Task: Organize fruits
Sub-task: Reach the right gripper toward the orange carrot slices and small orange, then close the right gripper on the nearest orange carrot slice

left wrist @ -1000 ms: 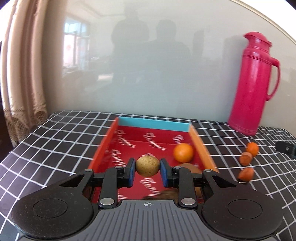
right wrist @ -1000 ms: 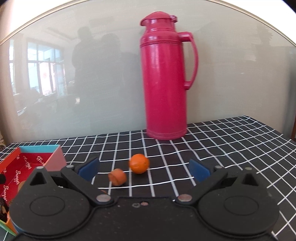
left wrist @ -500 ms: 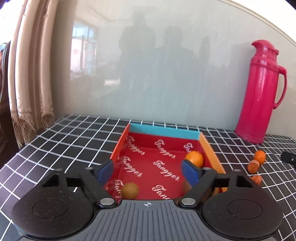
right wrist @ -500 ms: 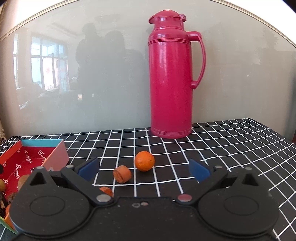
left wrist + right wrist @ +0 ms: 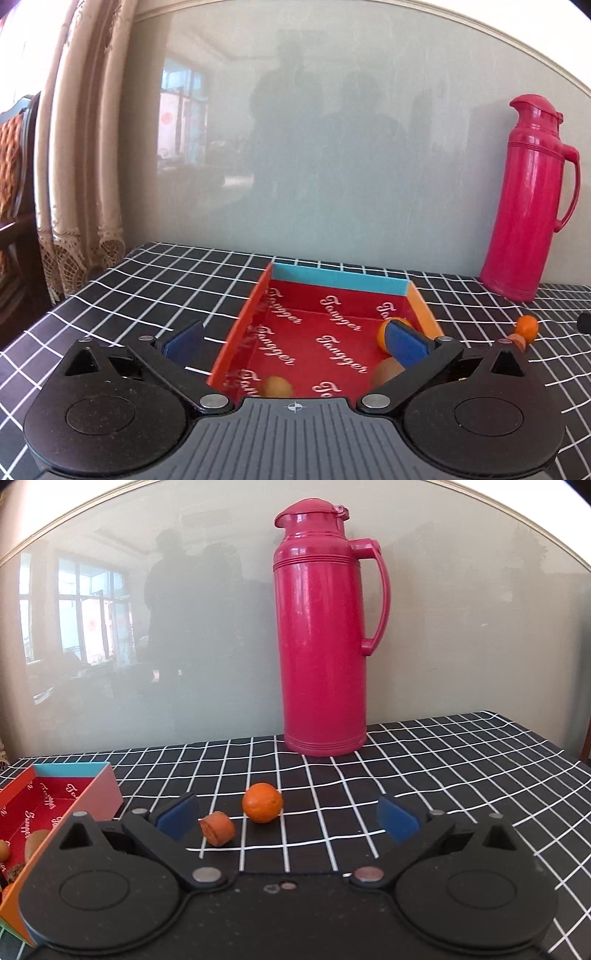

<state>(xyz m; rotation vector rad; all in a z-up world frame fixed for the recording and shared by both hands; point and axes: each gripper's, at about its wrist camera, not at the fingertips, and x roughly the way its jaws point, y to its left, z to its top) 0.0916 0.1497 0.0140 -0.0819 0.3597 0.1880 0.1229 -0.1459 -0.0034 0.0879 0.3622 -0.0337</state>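
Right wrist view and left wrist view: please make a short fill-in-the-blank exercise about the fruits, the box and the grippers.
1. The round orange fruit lies on the checked cloth, in front of the ____ thermos.
2. The far wall of the box is ____ in colour.
3. The left gripper and the right gripper are both ____.

Missing words: pink; blue; open

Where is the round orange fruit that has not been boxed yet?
In the right wrist view, the round orange fruit sits on the black checked tablecloth, in front of the tall pink thermos, just right of a brownish-orange fruit piece.
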